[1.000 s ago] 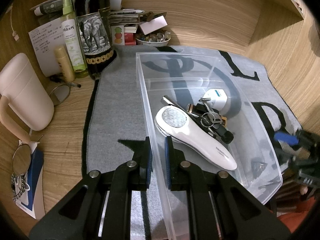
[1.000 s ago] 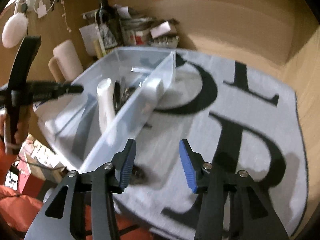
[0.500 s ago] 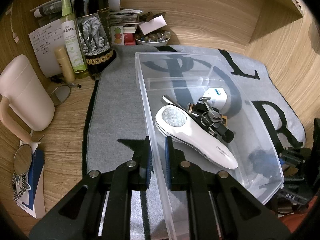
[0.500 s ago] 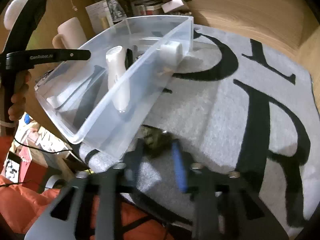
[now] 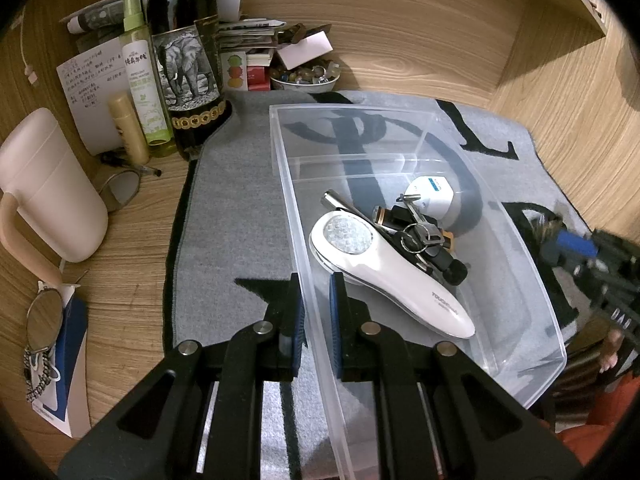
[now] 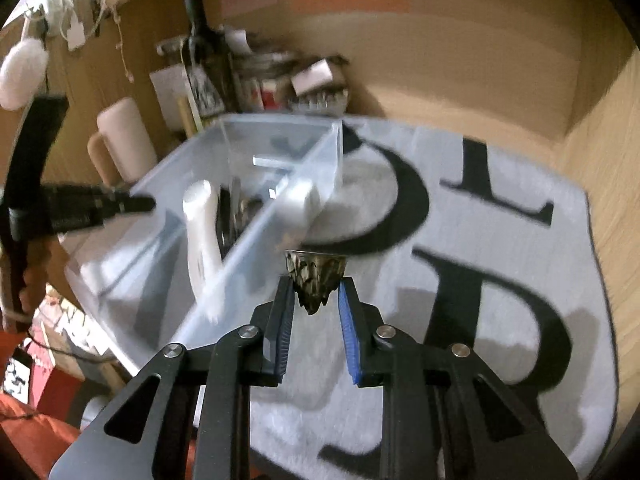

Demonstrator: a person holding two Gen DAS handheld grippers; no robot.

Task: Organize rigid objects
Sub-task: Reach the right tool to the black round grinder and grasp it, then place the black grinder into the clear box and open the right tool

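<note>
A clear plastic bin [image 5: 352, 109] stands on a grey mat. It holds a white handheld device [image 5: 384, 272], a bunch of keys [image 5: 420, 236] and a white adapter [image 5: 430, 196]. My left gripper [image 5: 316, 294] is shut on the bin's near left wall, one pad outside and one inside. In the right wrist view my right gripper [image 6: 316, 294] is shut on a small dark, faceted, shiny object [image 6: 316, 270], held above the mat just right of the bin [image 6: 280, 120]. The right gripper [image 5: 568, 244] also shows, blurred, at the right edge of the left wrist view.
The grey mat [image 5: 228, 200] with big black letters covers a wooden desk boxed in by wooden walls. Left of the bin stand a wine bottle [image 5: 184, 60], a green spray bottle [image 5: 140, 76] and a cream jug [image 5: 44, 184]. A bowl of trinkets [image 5: 306, 78] sits behind.
The right gripper went down to the dark object beside the bin, closed on it and lifted it off the mat. The left gripper and the bin stayed put.
</note>
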